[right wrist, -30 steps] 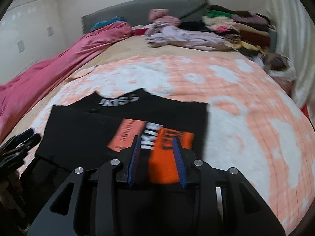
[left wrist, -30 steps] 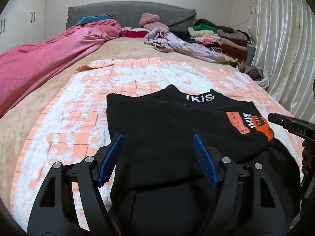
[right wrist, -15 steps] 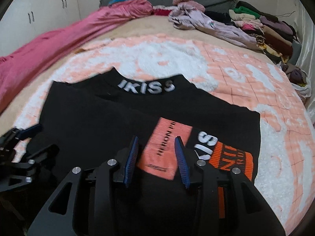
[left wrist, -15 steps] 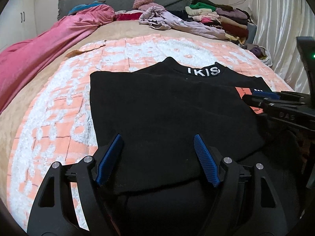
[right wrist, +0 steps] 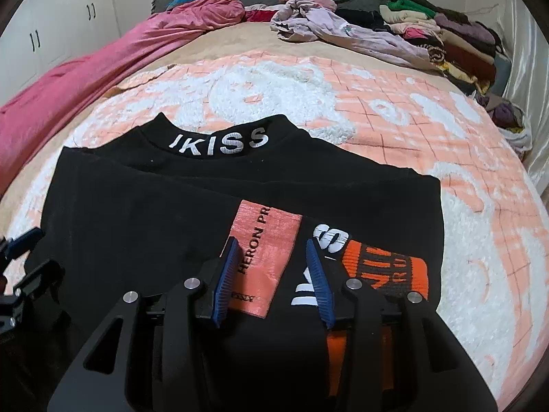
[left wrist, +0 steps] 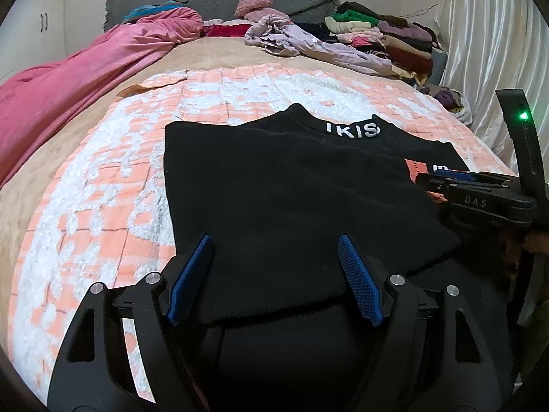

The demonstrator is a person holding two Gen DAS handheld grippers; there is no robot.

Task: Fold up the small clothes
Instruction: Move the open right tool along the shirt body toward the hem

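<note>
The left gripper (left wrist: pixel 274 274) is held with its blue pads spread wide, nothing between them, above the near folded edge of a black sweater (left wrist: pixel 291 199). The right gripper (right wrist: pixel 274 274) is seen with its pads apart as well, more narrowly, over the orange patch (right wrist: pixel 264 257) on the sweater's front. The sweater is laid flat on an orange-and-white blanket (right wrist: pixel 394 110) on the bed. A pile of clothes (right wrist: pixel 446 37) is stacked far off at the right.

The black top's collar (right wrist: pixel 219 142) reads "IKISS"; its orange patch (right wrist: pixel 264 257) reads "HERON PR"; the right gripper (left wrist: pixel 480 202) bears "DAS".
</note>
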